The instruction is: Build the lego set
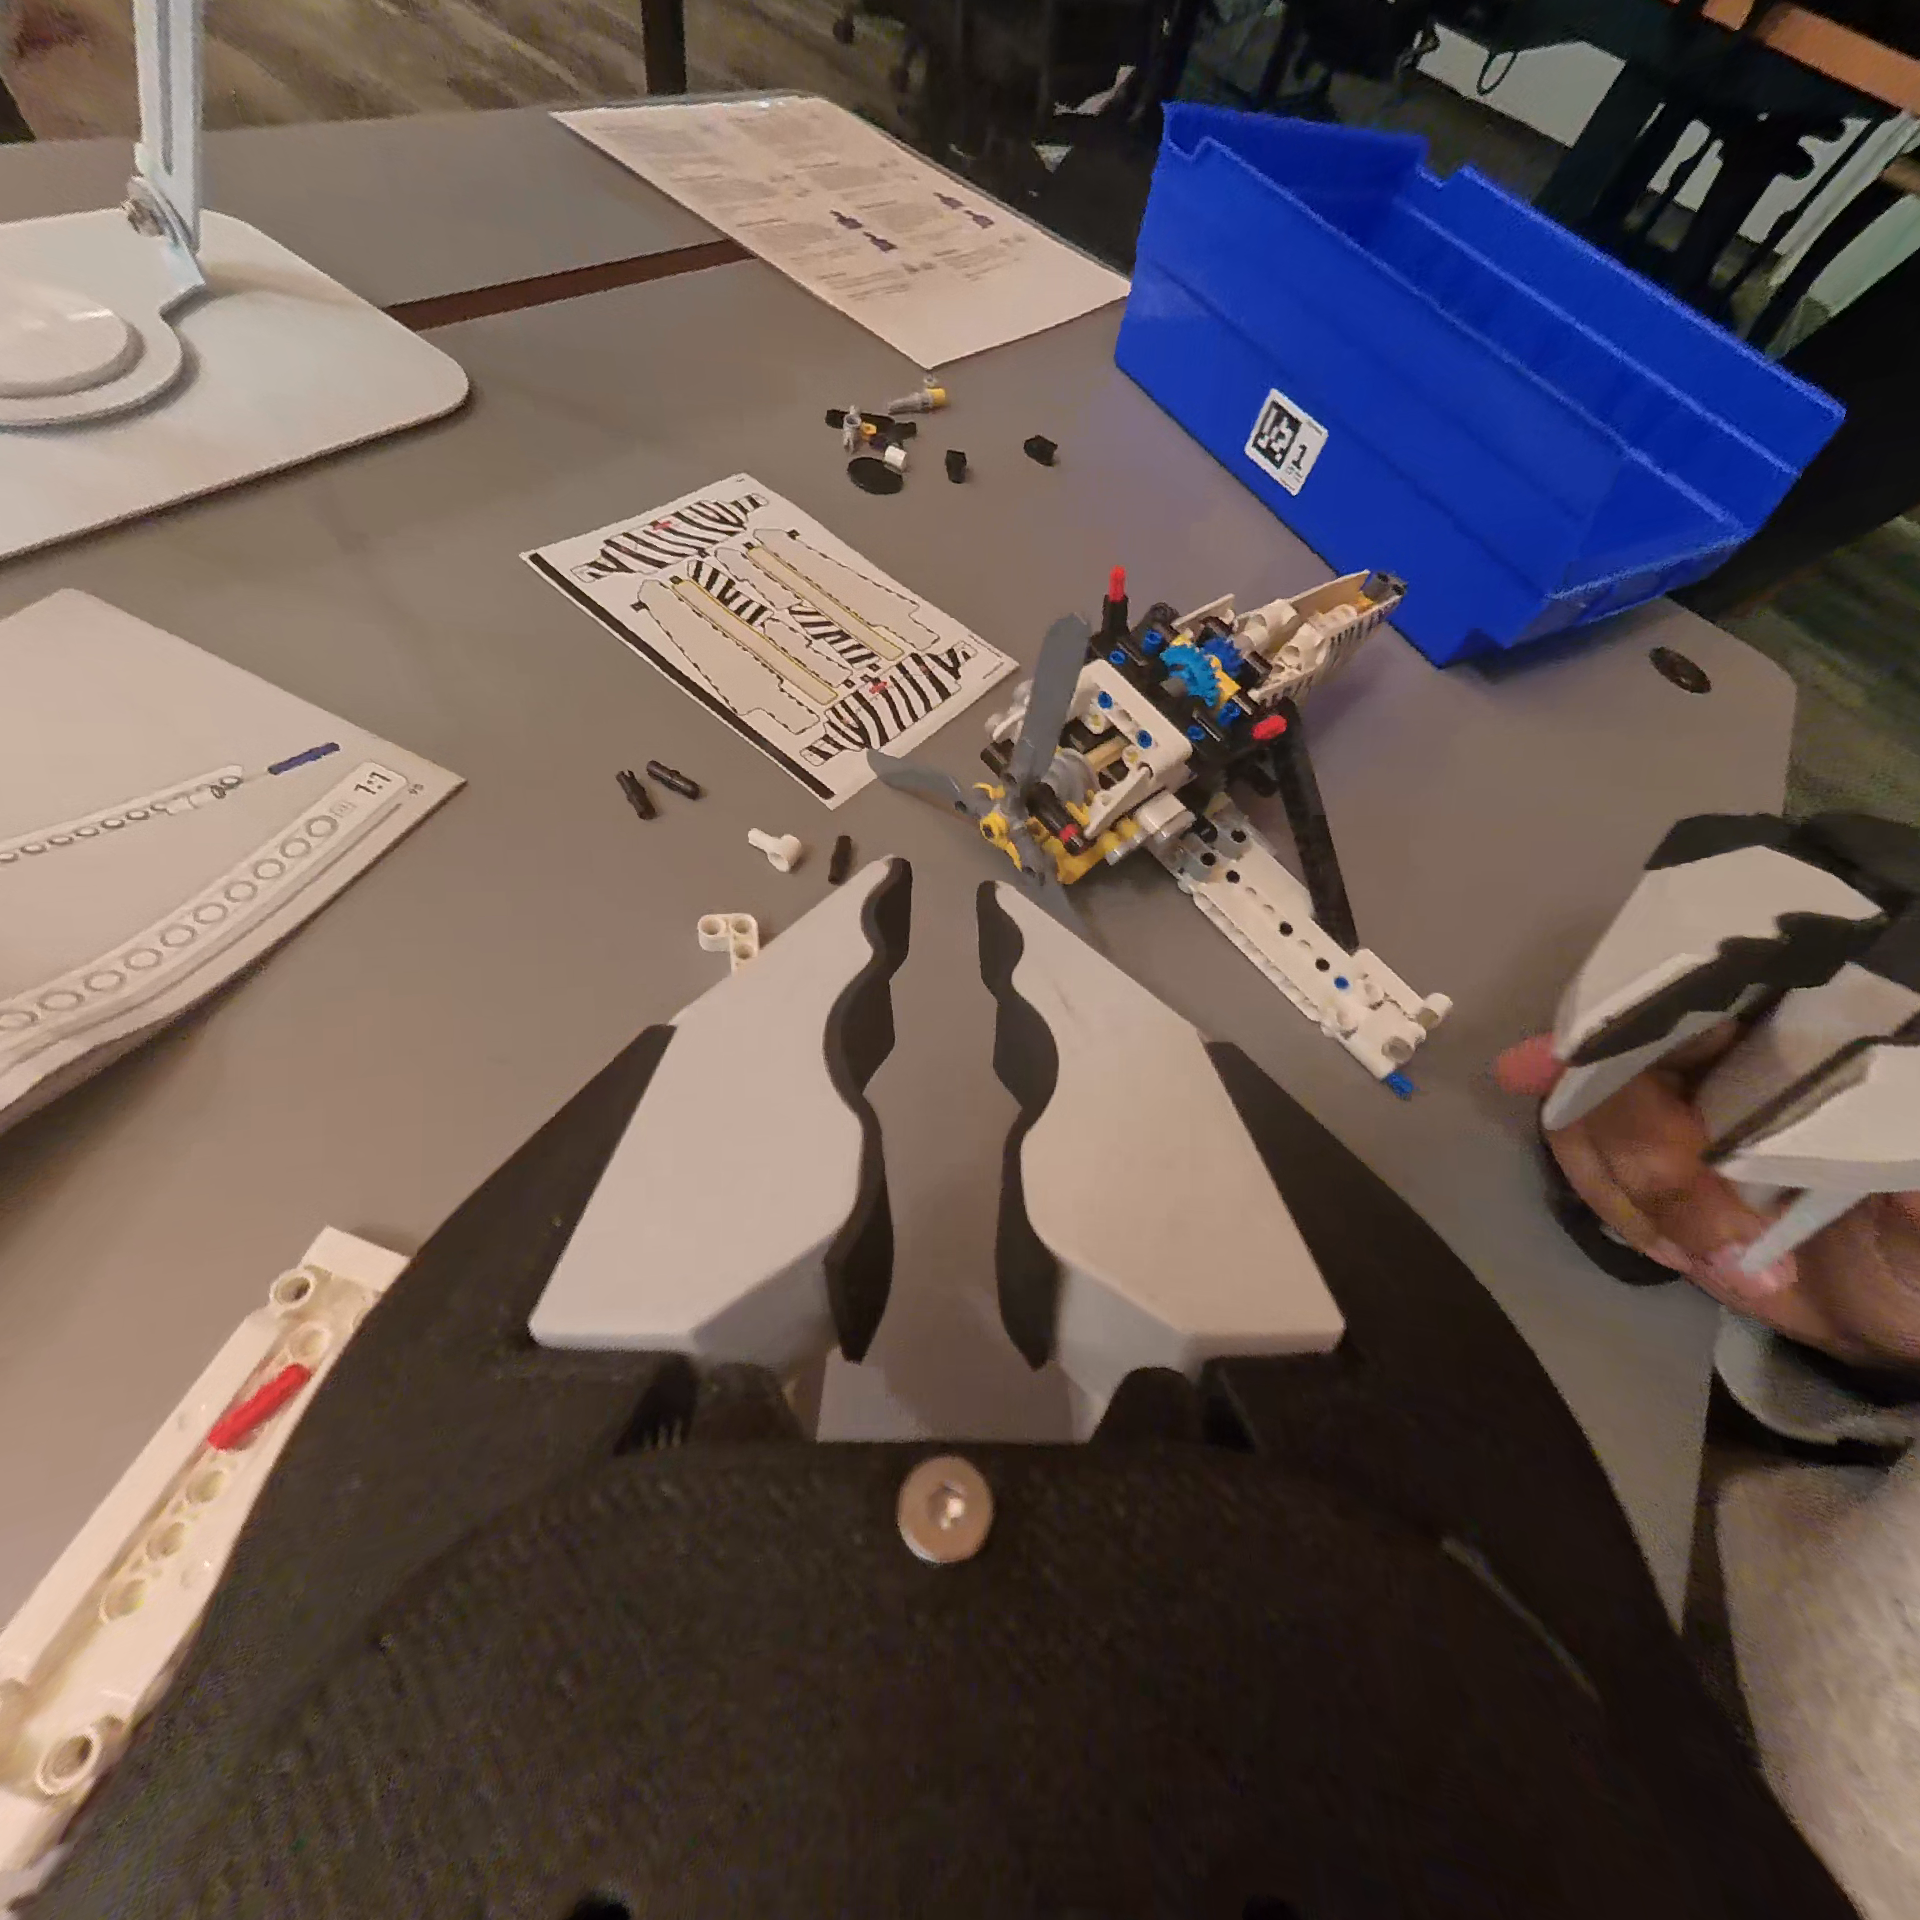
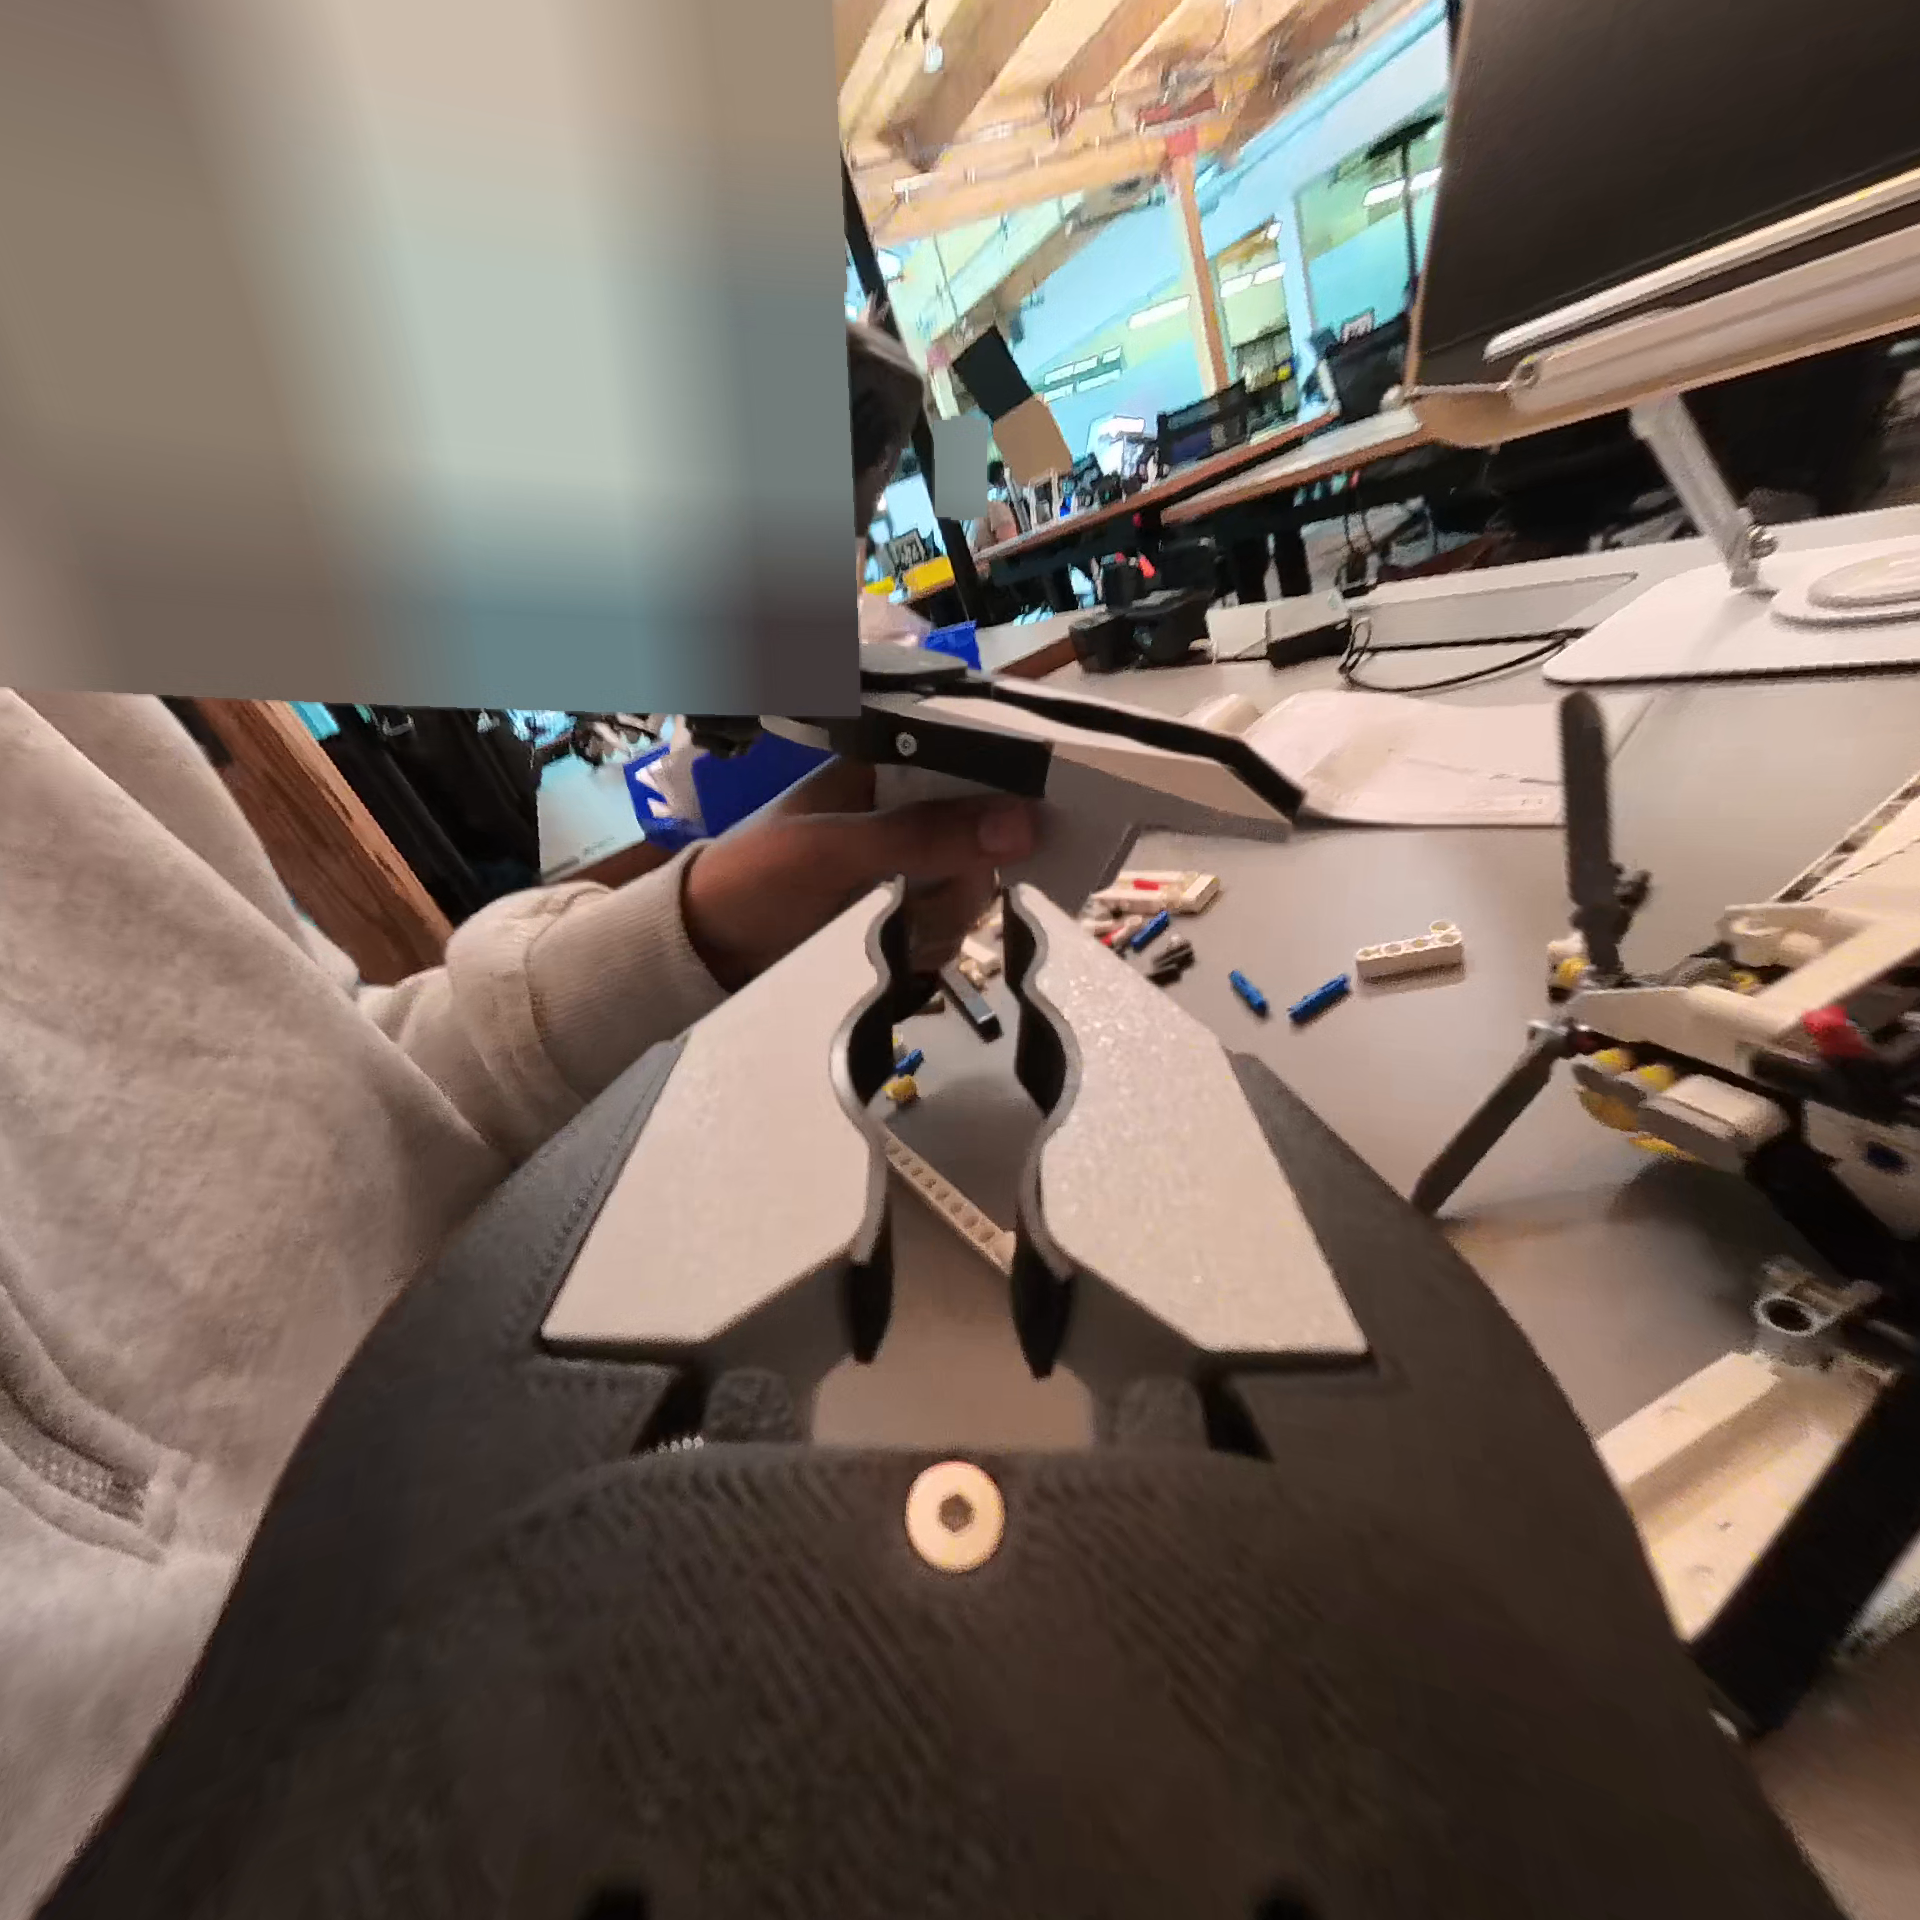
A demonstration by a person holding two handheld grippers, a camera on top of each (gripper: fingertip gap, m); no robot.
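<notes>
Jaws of left gripper (image 1: 943,883) parted, just short of lego plane (image 1: 1174,748).

Bare grey table (image 1: 499,997) lies open just left of the half-built lego plane (image 1: 1164,748), broken only by small loose pins (image 1: 657,788). Behind the plane the blue bin (image 1: 1455,416) blocks passage; the sticker sheet (image 1: 769,634) lies flat to its left.

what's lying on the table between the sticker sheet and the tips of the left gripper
In the left wrist view: a small white pin and a black pin, on otherwise bare table.

Coded tag (image 1: 1286,442) on blue bin (image 1: 1455,343); printing elsewhere seemingly illegible.
</notes>
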